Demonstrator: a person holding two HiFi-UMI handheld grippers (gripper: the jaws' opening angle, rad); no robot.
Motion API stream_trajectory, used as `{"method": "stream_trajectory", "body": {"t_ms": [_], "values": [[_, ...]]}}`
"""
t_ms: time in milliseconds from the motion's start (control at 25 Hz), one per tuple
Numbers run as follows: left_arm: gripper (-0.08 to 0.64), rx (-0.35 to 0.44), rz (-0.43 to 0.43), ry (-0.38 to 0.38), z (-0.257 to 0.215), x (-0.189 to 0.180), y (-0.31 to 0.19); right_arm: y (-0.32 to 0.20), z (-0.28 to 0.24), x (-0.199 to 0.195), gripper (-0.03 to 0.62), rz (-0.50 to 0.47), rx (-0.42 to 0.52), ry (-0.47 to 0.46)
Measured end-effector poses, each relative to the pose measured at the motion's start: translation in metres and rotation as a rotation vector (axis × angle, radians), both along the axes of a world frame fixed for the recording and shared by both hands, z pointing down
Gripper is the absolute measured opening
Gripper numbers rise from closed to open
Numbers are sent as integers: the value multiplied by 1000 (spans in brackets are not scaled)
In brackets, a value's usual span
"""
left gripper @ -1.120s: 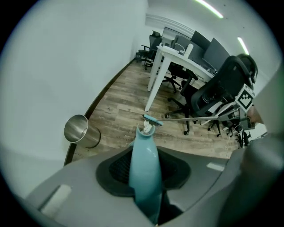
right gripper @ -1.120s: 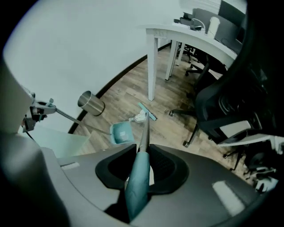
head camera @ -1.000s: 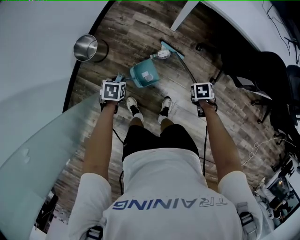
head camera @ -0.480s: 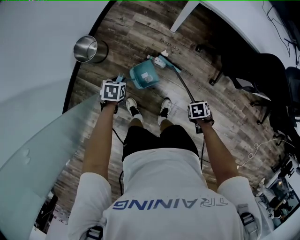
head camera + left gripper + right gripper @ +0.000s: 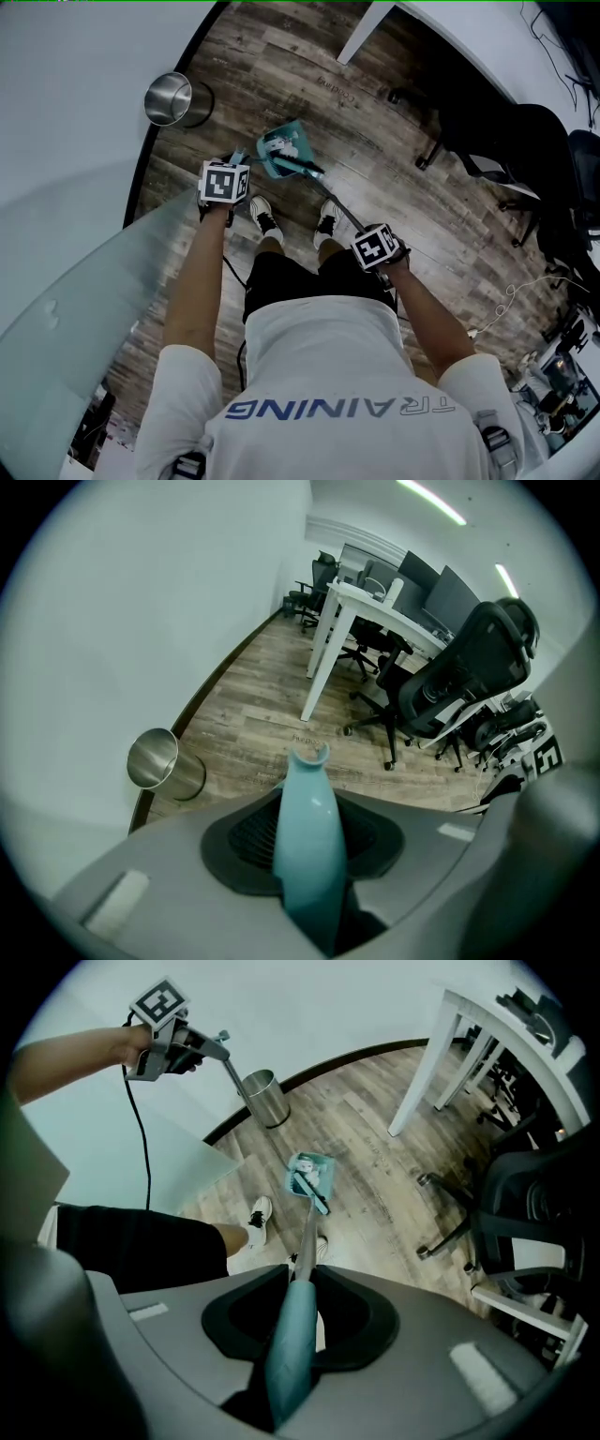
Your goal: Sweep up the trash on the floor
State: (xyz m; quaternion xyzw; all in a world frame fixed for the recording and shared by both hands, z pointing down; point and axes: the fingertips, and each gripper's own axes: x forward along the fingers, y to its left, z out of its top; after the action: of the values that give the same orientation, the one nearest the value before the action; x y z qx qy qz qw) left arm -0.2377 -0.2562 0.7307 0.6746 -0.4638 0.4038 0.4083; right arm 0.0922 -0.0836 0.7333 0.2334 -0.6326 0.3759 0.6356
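At left the curved white wall (image 5: 75,112) meets the plank floor (image 5: 281,66) at a dark skirting, a steel bin (image 5: 169,97) tight against it; the left gripper (image 5: 231,172) is clamped on the teal dustpan handle (image 5: 305,799). The dustpan (image 5: 281,150) sits just ahead of the shoes (image 5: 265,214), white trash (image 5: 277,142) inside and the broom head (image 5: 300,167) lying across it, bare boards beyond. The right gripper (image 5: 375,246) is closed on the broom grip (image 5: 291,1344), with a white desk leg (image 5: 361,33) and black chair (image 5: 497,141) hemming the right side.
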Motion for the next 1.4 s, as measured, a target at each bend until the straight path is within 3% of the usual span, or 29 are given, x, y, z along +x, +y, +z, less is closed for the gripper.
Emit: {"method": "stream_trajectory", "body": {"t_ms": [280,560,760,920,1000,1120,1240,1400], "values": [[115,8,-1,-7,4,-1,3,-11,-7,10,107,70,8,-16],[115,16,9,-8,1,-1,3,-46,-25,65,109,497,-7,-107],[115,13,10,-12,3,-1,5,-83,0,91,107,655,91,-29],[115,11,9,-11,4,-1,8,-87,23,73,109,585,143,86],[115,14,11,-12,2,1,6,-77,23,47,108,502,146,78],[115,14,20,-14,0,3,5,-43,23,4,107,410,66,19],[117,14,17,-12,1,2,6,-14,19,-22,104,412,4,-6],[117,21,9,-10,2,1,4,-1,12,-21,104,461,-45,-39]]}}
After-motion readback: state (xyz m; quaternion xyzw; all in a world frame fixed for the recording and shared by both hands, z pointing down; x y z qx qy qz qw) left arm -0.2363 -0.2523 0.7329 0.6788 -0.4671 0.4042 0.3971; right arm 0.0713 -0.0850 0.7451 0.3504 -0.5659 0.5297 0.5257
